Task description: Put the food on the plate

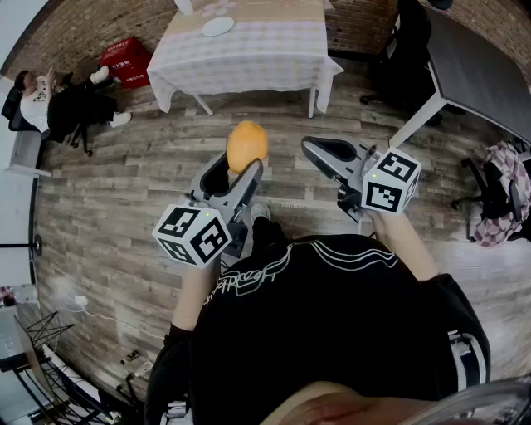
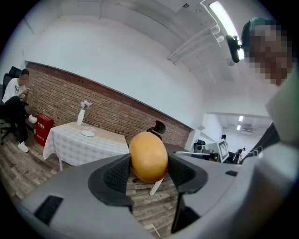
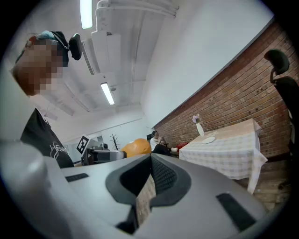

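an office: brick wall [image 2: 93, 100], desk [image 1: 473, 66], office chair [image 3: 280, 70].

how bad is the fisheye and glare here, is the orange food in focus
Head view: heavy fisheye, floor planks bow at the edges. Left gripper view: ceiling light blown out; orange food sharp. Right gripper view: light strip glares, scene tilted.

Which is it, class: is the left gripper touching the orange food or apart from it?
Touching. In the left gripper view, the left gripper presses against opposite sides of the orange food, with no gap showing.
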`<state>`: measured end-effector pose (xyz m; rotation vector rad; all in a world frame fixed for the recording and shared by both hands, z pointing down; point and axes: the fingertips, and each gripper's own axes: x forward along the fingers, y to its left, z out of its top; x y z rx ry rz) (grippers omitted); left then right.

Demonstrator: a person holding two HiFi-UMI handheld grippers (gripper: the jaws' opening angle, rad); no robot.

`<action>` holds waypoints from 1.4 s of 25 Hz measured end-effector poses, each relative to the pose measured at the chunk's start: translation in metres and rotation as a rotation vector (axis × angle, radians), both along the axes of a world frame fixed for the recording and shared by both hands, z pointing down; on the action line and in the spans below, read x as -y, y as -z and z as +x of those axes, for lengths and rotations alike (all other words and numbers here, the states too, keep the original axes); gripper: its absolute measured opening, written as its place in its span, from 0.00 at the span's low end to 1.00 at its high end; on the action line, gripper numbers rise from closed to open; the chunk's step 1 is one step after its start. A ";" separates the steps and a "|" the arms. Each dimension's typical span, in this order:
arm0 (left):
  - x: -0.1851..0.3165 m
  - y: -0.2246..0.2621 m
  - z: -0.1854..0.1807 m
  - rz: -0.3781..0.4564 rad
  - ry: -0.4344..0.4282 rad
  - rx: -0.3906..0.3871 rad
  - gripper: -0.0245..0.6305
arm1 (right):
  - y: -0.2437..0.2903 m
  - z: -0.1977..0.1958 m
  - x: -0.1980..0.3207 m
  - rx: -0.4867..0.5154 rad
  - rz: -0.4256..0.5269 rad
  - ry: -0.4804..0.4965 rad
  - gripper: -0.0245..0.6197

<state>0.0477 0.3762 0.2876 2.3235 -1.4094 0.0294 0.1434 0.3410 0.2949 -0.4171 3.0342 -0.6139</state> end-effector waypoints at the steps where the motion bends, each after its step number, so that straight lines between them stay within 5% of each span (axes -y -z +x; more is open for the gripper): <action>1: 0.001 0.001 0.001 -0.001 -0.002 0.001 0.42 | 0.001 0.000 0.000 0.001 0.001 -0.002 0.03; 24: 0.016 0.001 -0.018 0.008 0.049 -0.002 0.42 | -0.005 0.004 0.019 -0.001 -0.004 -0.035 0.03; 35: 0.118 -0.018 -0.056 -0.054 0.015 -0.032 0.42 | -0.024 -0.033 0.116 -0.030 -0.068 -0.076 0.03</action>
